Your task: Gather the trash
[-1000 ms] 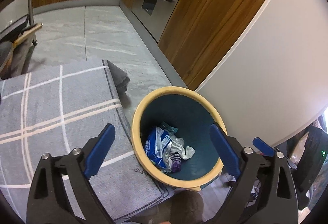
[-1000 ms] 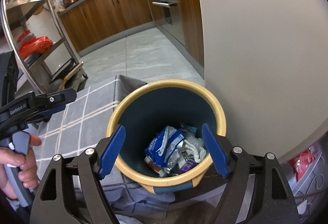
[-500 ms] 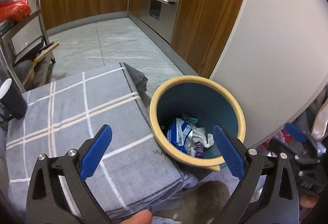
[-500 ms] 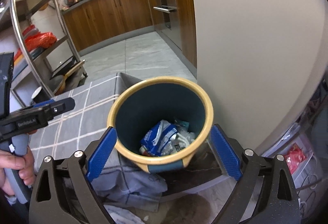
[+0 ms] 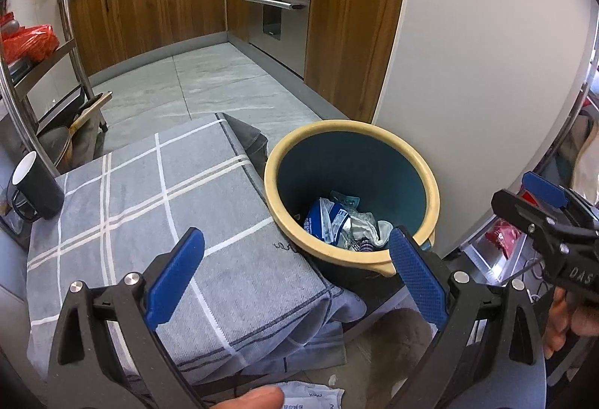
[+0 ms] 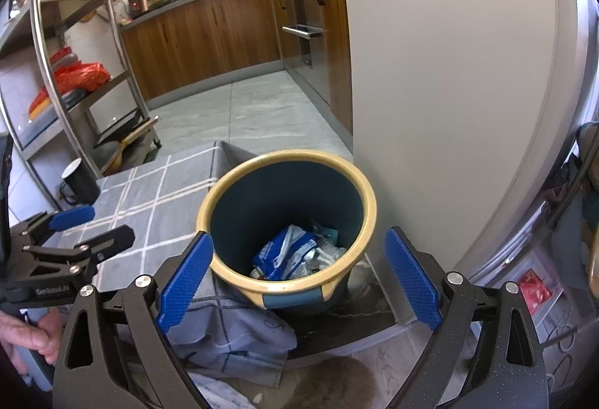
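A grey cloth with white lines (image 5: 142,206) covers the table. A black mug (image 5: 35,186) stands at its far left. A metal shelf (image 6: 75,45) on the left holds a red bag (image 6: 80,75). Far off are brown cupboards (image 5: 149,8) and a shiny oven (image 5: 279,0).

bright daylight | sharp centre | fisheye-bent edges (dark corners) | possibly slight rim blur

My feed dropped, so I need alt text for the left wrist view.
The open left gripper hangs empty above a grey checked cloth, beside a yellow-rimmed bin with wrappers inside. A black mug stands at the cloth's far left.
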Tool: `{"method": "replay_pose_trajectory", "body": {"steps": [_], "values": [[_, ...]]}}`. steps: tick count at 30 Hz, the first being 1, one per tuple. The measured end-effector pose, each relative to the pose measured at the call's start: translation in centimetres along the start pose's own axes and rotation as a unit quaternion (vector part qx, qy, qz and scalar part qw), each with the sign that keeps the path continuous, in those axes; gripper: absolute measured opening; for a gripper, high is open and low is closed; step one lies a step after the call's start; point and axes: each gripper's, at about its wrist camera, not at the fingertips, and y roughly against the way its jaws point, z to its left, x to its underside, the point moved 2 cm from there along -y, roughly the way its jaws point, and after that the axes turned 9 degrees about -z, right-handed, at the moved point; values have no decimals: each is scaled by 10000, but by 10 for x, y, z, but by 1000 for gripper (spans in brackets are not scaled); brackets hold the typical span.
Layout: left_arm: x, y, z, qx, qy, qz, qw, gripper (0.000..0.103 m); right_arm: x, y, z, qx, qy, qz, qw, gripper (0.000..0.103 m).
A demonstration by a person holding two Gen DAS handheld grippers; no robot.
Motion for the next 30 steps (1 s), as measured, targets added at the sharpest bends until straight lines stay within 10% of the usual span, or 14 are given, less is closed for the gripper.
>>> {"method": "replay_pose_trajectory", "body": {"steps": [30], "values": [[4, -6, -1, -61, -17, 59, 10000, 97, -4, -3, 3, -66, -117, -29, 9999, 94]]}}
